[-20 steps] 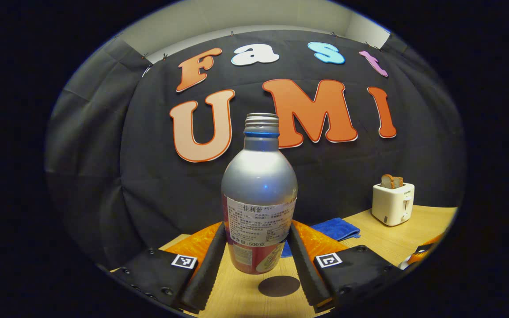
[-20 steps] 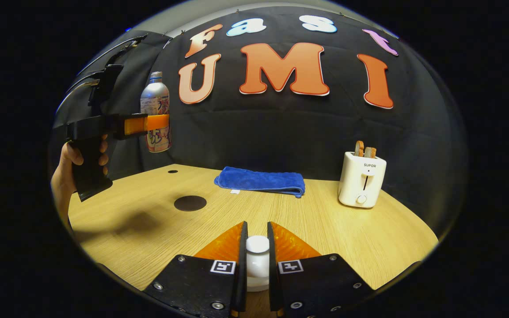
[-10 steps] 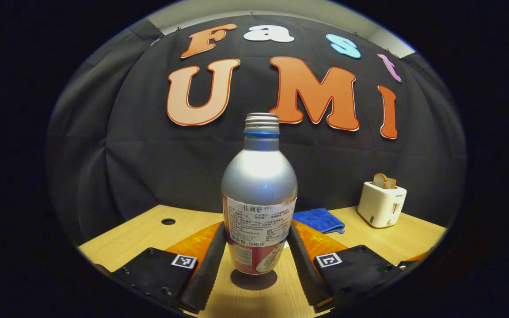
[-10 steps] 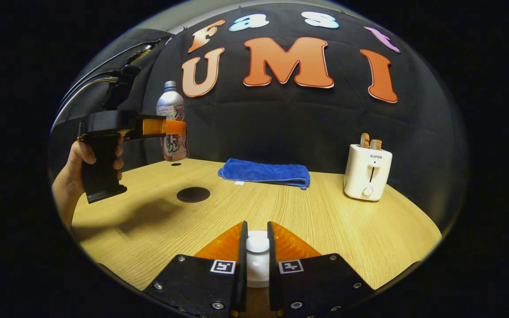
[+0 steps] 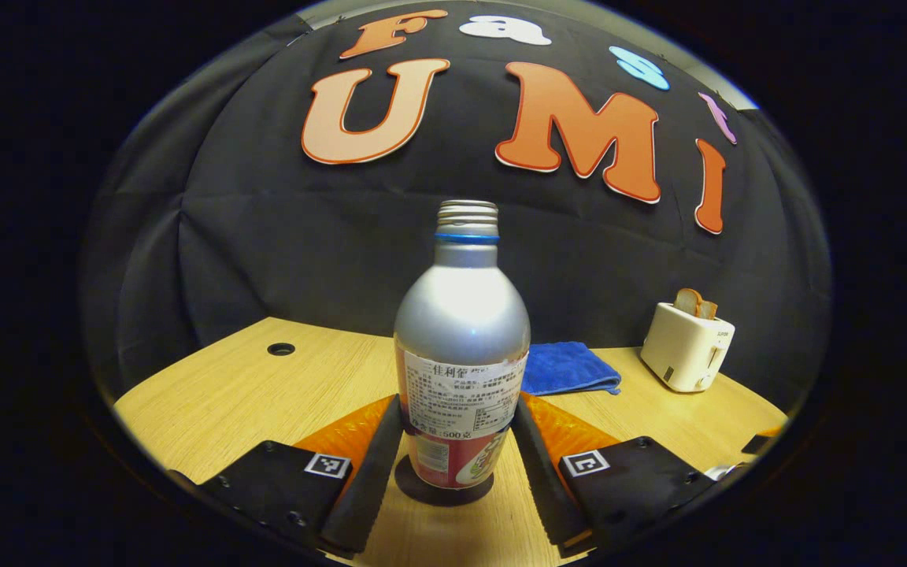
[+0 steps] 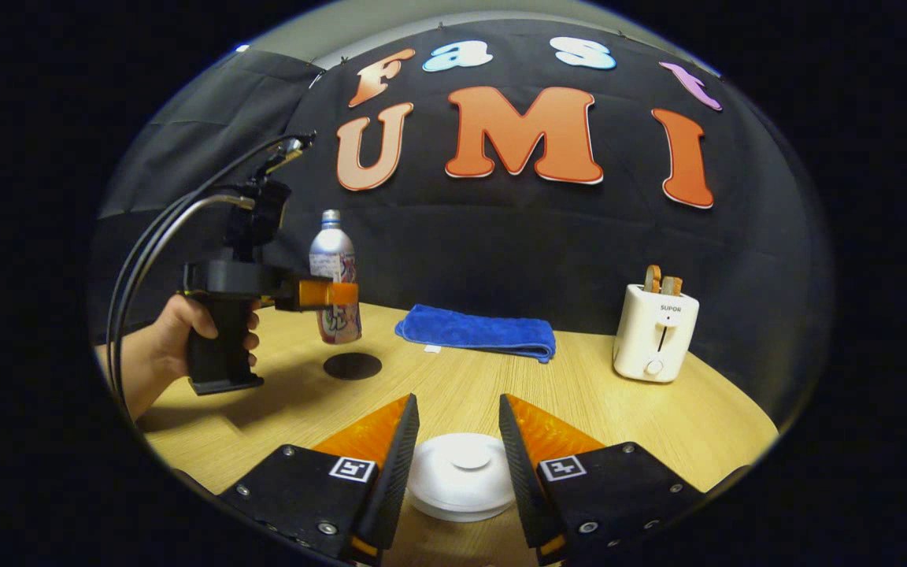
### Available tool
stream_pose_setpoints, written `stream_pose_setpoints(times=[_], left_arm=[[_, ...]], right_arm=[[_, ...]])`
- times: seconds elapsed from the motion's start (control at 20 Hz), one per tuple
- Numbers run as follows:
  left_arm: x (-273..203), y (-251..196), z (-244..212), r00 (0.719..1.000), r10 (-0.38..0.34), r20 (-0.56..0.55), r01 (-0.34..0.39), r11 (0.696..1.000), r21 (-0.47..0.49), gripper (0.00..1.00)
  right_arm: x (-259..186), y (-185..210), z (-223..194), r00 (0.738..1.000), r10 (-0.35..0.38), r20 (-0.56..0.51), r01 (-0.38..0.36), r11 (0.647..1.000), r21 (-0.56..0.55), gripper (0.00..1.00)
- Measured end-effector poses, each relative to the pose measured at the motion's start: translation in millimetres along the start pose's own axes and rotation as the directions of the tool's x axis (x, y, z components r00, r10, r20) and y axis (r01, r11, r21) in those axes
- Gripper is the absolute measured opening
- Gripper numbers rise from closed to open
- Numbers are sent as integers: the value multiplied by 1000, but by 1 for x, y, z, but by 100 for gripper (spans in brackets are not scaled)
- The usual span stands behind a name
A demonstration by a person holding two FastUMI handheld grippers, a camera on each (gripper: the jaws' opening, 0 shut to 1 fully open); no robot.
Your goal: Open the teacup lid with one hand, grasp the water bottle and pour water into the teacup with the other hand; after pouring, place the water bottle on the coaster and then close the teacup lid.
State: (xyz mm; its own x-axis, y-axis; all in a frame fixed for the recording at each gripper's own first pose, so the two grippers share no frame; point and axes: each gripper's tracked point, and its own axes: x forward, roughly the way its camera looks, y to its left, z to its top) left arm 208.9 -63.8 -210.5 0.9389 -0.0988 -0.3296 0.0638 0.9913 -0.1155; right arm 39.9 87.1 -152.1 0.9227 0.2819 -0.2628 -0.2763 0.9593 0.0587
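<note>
A silver water bottle (image 5: 461,315) with a paper label and an uncapped mouth stands upright between the fingers of my left gripper (image 5: 457,405), which is shut on its lower body. Its base hangs just over the dark round coaster (image 5: 443,490). In the right gripper view the same bottle (image 6: 334,260) hovers close above the coaster (image 6: 352,365), held by the left gripper (image 6: 327,293). My right gripper (image 6: 457,403) is open, its fingers spread either side of the white teacup lid (image 6: 461,472) without touching it. The lid lies flat; the cup under it is hidden.
A folded blue towel (image 6: 475,331) lies at the back of the wooden table (image 6: 579,409). A white toaster (image 6: 653,331) with bread slices stands at the right. A hand (image 6: 178,331) holds the left gripper's handle, with cables arching above. A small hole (image 5: 281,348) is in the table's far left.
The left gripper has carried the bottle down to just above the coaster. The right gripper, shut on the lid's knob before, has opened and let go of the lid.
</note>
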Motion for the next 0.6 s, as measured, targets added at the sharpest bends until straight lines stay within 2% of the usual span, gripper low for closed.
stream_pose_setpoints(times=[0.25, 0.45, 0.6], left_arm=[[14, -2, -22, 999, -17, -47, 16, 1000, -15, 83], [30, 1, -46, 993, -2, -120, 1, 1000, -8, 83], [25, 2, -41, 995, 10, -98, -11, 1000, -7, 82]], right_arm=[[-4, -14, 12, 999, -29, 32, 29, 1000, -11, 76], [-7, -23, 12, 998, -51, 30, 52, 999, -15, 77], [-8, -27, 11, 997, -63, 33, 64, 998, -12, 78]])
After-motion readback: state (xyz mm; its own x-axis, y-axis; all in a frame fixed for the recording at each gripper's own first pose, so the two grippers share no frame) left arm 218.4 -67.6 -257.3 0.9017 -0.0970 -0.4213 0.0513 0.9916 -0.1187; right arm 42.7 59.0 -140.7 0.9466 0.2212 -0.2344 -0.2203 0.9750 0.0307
